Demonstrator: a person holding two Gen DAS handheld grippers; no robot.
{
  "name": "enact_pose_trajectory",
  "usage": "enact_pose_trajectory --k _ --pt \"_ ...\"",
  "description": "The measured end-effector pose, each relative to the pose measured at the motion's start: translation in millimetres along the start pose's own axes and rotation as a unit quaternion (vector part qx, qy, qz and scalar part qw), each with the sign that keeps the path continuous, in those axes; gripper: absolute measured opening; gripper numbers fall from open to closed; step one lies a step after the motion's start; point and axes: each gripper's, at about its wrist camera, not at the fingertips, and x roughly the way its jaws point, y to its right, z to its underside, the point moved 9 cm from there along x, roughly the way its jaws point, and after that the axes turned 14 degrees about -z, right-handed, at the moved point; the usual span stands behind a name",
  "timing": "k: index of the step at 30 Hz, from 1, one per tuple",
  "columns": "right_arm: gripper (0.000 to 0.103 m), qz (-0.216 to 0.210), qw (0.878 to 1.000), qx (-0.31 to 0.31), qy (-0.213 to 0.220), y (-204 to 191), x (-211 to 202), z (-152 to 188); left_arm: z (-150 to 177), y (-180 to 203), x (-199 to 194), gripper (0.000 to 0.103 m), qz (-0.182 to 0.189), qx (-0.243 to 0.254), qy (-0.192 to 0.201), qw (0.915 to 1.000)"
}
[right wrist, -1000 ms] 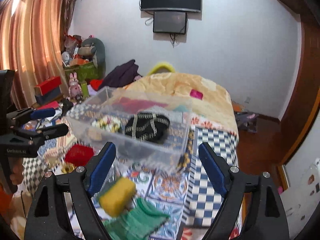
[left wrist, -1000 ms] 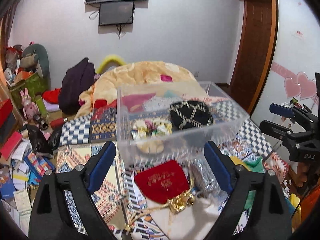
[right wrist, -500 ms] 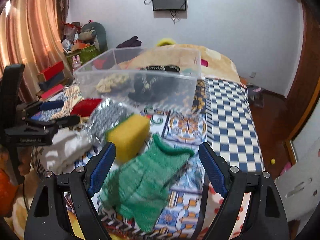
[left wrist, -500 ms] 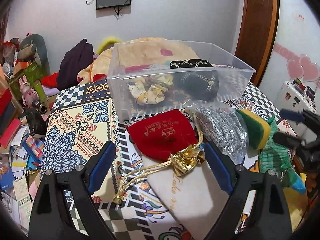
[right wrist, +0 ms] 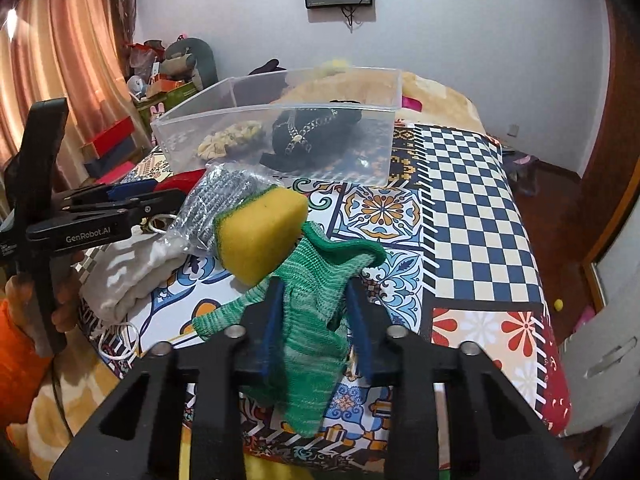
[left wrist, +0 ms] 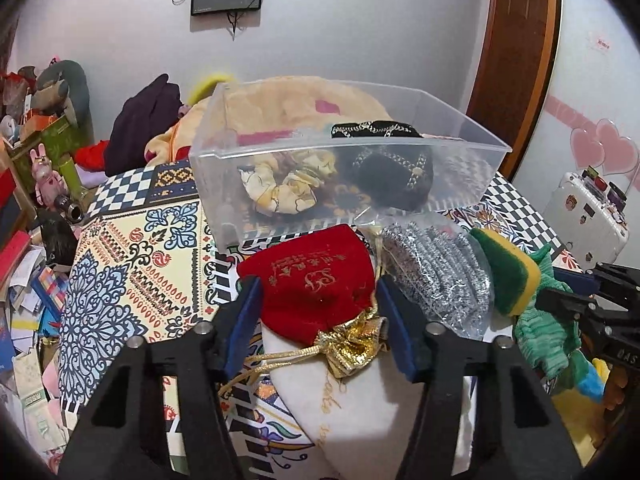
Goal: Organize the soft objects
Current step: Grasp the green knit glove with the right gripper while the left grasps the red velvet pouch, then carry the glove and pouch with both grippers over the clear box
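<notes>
- The left gripper (left wrist: 318,308) brackets a red velvet drawstring pouch with gold lettering (left wrist: 310,286); its blue pads sit against the pouch's sides, clamped on it.
- The pouch lies on a white cloth bag (left wrist: 360,404), just before a clear plastic storage bin (left wrist: 472,176).
- The bin holds a yellow floral scrunchie (left wrist: 280,186) and a black hat with chain trim (left wrist: 394,174).
- The right gripper (right wrist: 314,322) is clenched on a green knitted glove (right wrist: 316,300).
- A yellow sponge with green scouring edge (right wrist: 260,232) rests beside a bagged silver scourer (right wrist: 224,200) on the patterned bedspread (right wrist: 468,208).
</notes>
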Motion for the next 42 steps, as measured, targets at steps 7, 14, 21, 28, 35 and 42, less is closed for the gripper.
enact_pose_trajectory --k 7,14,21,28,35,42 --pt "0.012 0.002 1.0 -0.004 0.019 -0.7 -11.9 -8.5 -1.1 1.0 -13.4 0.025 0.006 0.001 0.013 0.9999" --pt "0.012 0.004 0.998 -0.004 0.056 -0.9 -32.3 -31.4 -9.3 -3.2 -27.5 0.014 0.006 -0.006 0.033 0.9994" --pt "0.012 0.011 0.995 -0.01 0.1 1.0 -47.8 -68.1 -27.0 -12.9 -51.4 0.013 0.01 -0.02 0.065 0.9976" --pt "0.012 0.007 0.991 -0.029 0.129 -5.6 -46.6 -101.1 -52.3 -20.8 -65.5 0.013 0.011 -0.027 0.092 0.9953" --pt "0.012 0.008 0.988 -0.045 0.146 -6.6 -34.6 -132.1 -85.0 -25.1 -71.9 0.013 0.002 -0.029 0.119 0.9925" --pt "0.012 0.017 0.987 -0.05 0.152 -3.1 -19.9 -153.3 -114.3 -21.4 -65.1 0.013 -0.007 -0.026 0.134 0.9907"
